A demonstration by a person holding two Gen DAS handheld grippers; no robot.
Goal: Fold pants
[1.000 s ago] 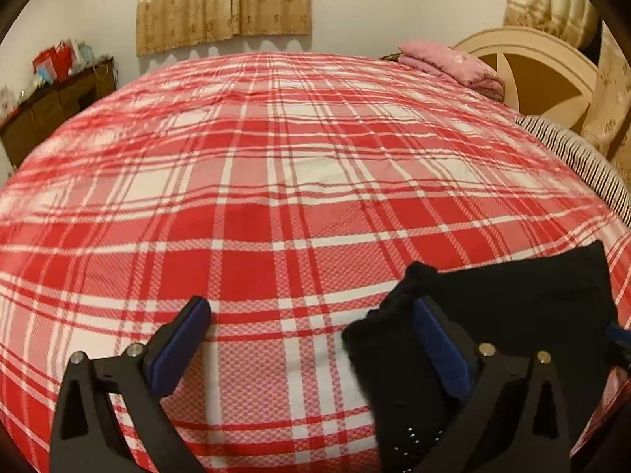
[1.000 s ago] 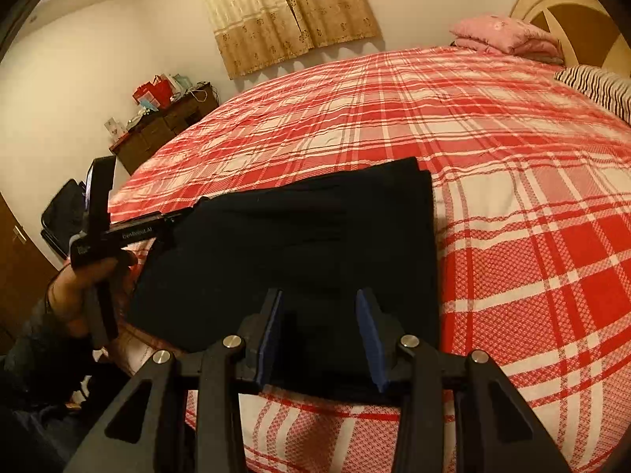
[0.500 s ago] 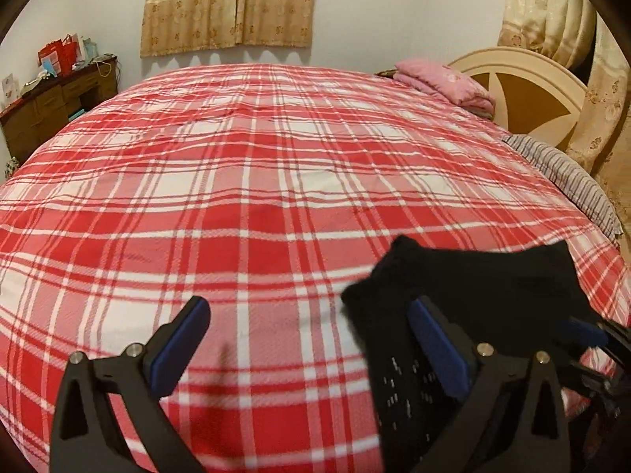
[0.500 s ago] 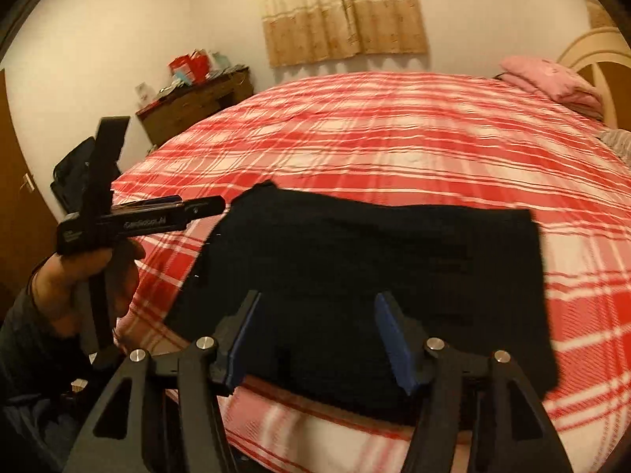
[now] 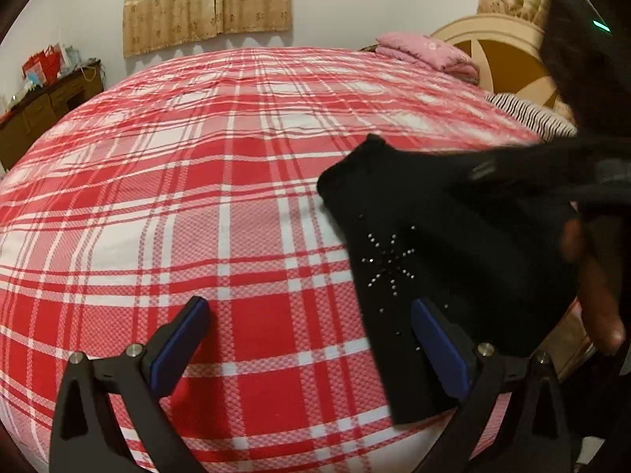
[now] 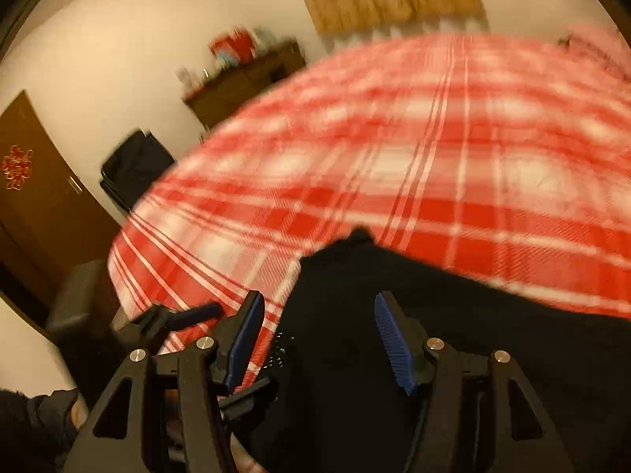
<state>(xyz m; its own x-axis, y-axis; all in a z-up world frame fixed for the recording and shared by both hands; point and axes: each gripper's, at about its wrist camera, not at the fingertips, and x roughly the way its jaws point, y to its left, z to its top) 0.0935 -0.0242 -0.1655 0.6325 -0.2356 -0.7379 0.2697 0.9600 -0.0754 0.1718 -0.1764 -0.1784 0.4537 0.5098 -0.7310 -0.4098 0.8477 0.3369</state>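
While both tools hover open, folded pants (image 5: 441, 244) lie beneath.

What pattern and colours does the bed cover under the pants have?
The bed cover is a red and white plaid. It shows best in the left wrist view, where the picture is sharp.

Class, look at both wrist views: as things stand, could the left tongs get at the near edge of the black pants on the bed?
Probably yes. The left tongs stand open just above the plaid bedspread, one blue pad already over the black pants. Nothing lies between them; only the right tongs, open over the same cloth, crowd that side.
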